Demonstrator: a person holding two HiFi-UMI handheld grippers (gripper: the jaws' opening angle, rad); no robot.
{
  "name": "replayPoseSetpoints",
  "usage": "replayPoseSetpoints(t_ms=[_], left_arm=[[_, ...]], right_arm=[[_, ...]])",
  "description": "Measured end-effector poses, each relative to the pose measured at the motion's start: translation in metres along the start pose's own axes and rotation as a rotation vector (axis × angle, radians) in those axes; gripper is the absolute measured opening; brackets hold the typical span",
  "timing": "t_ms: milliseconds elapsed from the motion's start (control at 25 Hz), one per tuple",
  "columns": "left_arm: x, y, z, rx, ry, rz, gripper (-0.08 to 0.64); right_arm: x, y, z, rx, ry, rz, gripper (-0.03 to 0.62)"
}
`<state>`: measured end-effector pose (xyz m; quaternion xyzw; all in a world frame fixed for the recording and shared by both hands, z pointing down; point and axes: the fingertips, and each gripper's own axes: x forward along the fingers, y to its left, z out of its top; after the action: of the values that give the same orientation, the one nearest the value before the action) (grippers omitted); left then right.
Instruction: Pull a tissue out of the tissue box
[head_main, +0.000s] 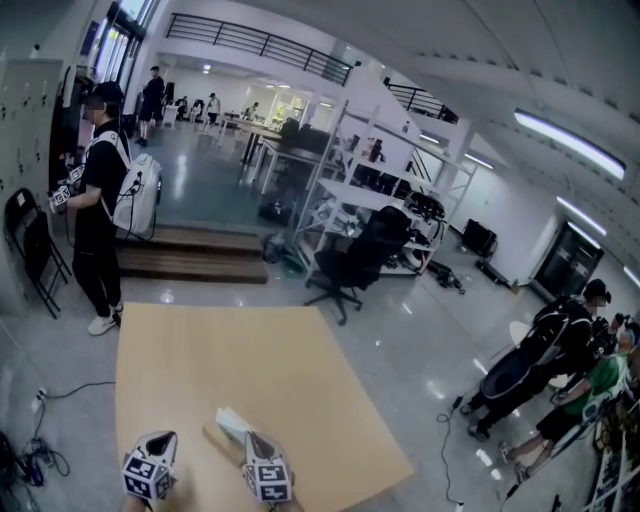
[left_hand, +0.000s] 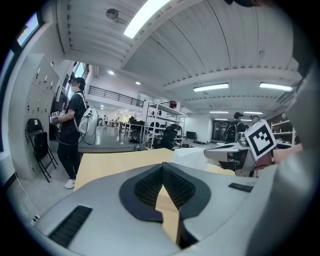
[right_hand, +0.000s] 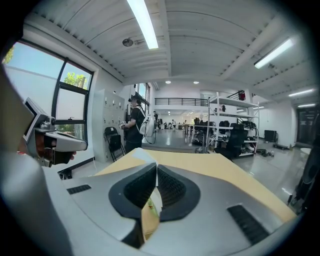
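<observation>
Both closed: left gripper (left_hand: 162, 165) pads pressed together, nothing between; right gripper (right_hand: 156, 165) same, nothing seen clamped. Tissue box (head_main: 218, 438) on table (head_main: 260, 370), just ahead, between both sets of fingertips; white tissue (head_main: 234, 421) standing up from it. Far beyond fingertips: office chair (head_main: 360, 258), standing person (head_main: 100, 190).

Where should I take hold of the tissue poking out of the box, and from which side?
Pinch the tissue by its upright free top, clear of the tissue box. It stands above the box, so come down from the near side, pads across the sheet. The right tongs are shut; open them first.
</observation>
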<state>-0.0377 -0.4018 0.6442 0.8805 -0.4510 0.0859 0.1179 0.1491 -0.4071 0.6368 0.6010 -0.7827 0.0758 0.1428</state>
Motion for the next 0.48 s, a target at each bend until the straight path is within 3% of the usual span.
replayPoseSetpoints(t_ms=[480], left_arm=[[-0.019,-0.012,0.011,0.022,-0.028,-0.002,0.008]], right_arm=[[-0.031,0.006,0.008,0.006,-0.029,-0.008,0.006]])
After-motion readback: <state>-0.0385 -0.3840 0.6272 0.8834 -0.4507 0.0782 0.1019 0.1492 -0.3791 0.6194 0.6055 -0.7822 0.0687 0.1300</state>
